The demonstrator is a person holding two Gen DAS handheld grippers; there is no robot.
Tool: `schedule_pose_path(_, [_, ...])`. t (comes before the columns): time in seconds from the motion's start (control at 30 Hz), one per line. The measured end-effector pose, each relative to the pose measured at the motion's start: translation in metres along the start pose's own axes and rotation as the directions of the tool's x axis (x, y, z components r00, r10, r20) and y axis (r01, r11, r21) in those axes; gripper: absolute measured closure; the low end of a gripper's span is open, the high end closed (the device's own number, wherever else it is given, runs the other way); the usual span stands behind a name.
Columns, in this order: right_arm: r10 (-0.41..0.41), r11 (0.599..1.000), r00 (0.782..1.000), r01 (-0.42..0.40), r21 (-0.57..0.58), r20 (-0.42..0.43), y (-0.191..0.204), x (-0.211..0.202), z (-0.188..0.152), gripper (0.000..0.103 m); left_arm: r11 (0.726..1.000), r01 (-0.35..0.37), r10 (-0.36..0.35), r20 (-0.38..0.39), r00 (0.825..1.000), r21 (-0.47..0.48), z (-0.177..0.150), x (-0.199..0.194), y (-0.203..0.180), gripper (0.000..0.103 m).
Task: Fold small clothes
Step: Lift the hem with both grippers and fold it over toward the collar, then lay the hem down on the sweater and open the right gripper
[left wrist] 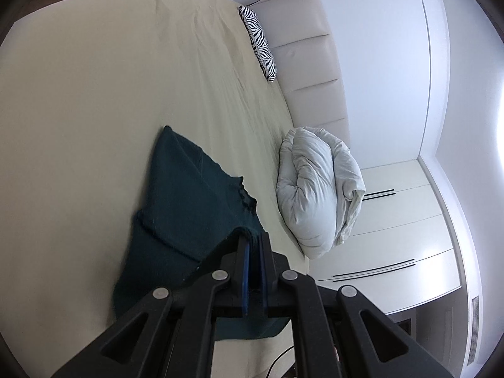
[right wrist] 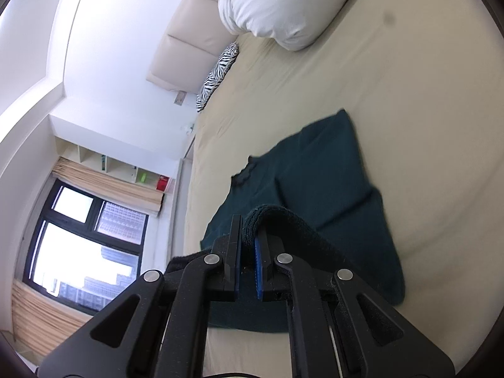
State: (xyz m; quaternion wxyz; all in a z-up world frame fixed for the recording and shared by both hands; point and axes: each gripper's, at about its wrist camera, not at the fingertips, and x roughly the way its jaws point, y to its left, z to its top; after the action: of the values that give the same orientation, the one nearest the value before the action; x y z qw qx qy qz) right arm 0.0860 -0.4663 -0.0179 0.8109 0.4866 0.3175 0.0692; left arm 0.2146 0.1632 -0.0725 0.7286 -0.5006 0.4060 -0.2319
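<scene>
The left gripper [left wrist: 254, 236] has its jaws clamped on a pinched fold of the garment [left wrist: 195, 201], a dark teal knit; the cloth bunches up between the 2 blue pads at the tips. From that pinch the fabric falls away to the left and forward and lies on the bed [left wrist: 94, 110], with a ribbed hem at the near left and a darker scalloped edge on its right side.

The right gripper [right wrist: 249, 225] is likewise closed on the garment [right wrist: 318, 170]: a thick rolled edge of the knit sits between its pads and curls over the right-hand finger, draping down along the gripper's frame. Beyond the tips the rest of the cloth spreads flat on the bed [right wrist: 409, 94], with 1 corner reaching out toward the far side and a dark trim at the left edge. Both views are slightly blurred around the cloth.

The bed carries a plain cream sheet with light creases. At its head, a bundled white duvet [left wrist: 318, 189] rests against the padded headboard [left wrist: 312, 63], near the garment but apart from it; the right view shows the same duvet [right wrist: 283, 3] at the top. A zebra-print pillow [left wrist: 260, 44] lies along the headboard further off, well apart from the garment. Behind the bed in the left view are white drawers [left wrist: 400, 217] with dark slot handles. The right view shows a window [right wrist: 85, 236] with beige curtains and open shelves [right wrist: 119, 167] above it.
</scene>
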Motion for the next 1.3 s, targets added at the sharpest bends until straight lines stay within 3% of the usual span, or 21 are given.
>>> schedule_pose_path(0.17, [-0.049,0.999,0.998,0.048,0.013,0.032,-0.008,0.052,0.044,0.097,0.999,-0.037,0.037,0.020,0.999,-0.006,0.031,0.042,0.002,0.097])
schedule_pose_path(0.5, [-0.152,0.988,0.987,0.149,0.043,0.060,-0.032,0.131,0.091,0.097,0.990,-0.140,0.141,0.035,0.989,-0.022,0.085,0.109,0.018,0.097])
schedule_pose_path(0.7, [-0.242,0.970,0.970,0.239,0.052,0.041,-0.053,0.176,0.113,0.097,0.974,-0.225,0.225,0.016,0.974,-0.011,0.104,0.148,0.030,0.096])
schedule_pose_path(0.77, [-0.266,0.962,0.963,0.263,0.073,0.040,-0.065,0.188,0.117,0.094,0.966,-0.258,0.259,0.018,0.966,-0.024,0.109,0.155,0.038,0.091])
schedule_pose_path(0.8, [-0.280,0.958,0.959,0.277,0.079,0.042,-0.070,0.193,0.119,0.094,0.966,-0.257,0.258,0.012,0.966,-0.036,0.111,0.156,0.042,0.078])
schedule_pose_path(0.83, [-0.293,0.954,0.956,0.289,0.083,0.036,-0.075,0.197,0.120,0.093,0.967,-0.251,0.252,0.007,0.968,-0.043,0.110,0.156,0.045,0.066])
schedule_pose_path(0.9, [-0.292,0.954,0.956,0.288,0.079,0.035,-0.080,0.202,0.120,0.085,0.968,-0.249,0.249,0.016,0.968,-0.041,0.107,0.148,0.048,0.058])
schedule_pose_path(0.97, [-0.310,0.950,0.948,0.306,0.057,0.073,-0.078,0.198,0.120,0.057,0.977,-0.212,0.213,0.026,0.977,-0.030,0.100,0.135,0.047,0.058])
schedule_pose_path(1.03, [-0.320,0.947,0.940,0.315,0.055,0.116,-0.076,0.189,0.119,0.044,0.978,-0.207,0.207,0.036,0.978,-0.011,0.090,0.121,0.044,0.058])
schedule_pose_path(1.13, [-0.287,0.958,0.951,0.285,0.034,0.119,-0.070,0.174,0.115,0.044,0.971,-0.231,0.228,0.049,0.972,0.068,0.069,0.104,0.035,0.058])
schedule_pose_path(1.3, [-0.321,0.934,0.939,0.336,-0.121,0.126,-0.046,0.144,0.077,0.044,0.942,-0.286,0.279,0.065,0.958,0.175,0.024,0.082,0.031,0.058])
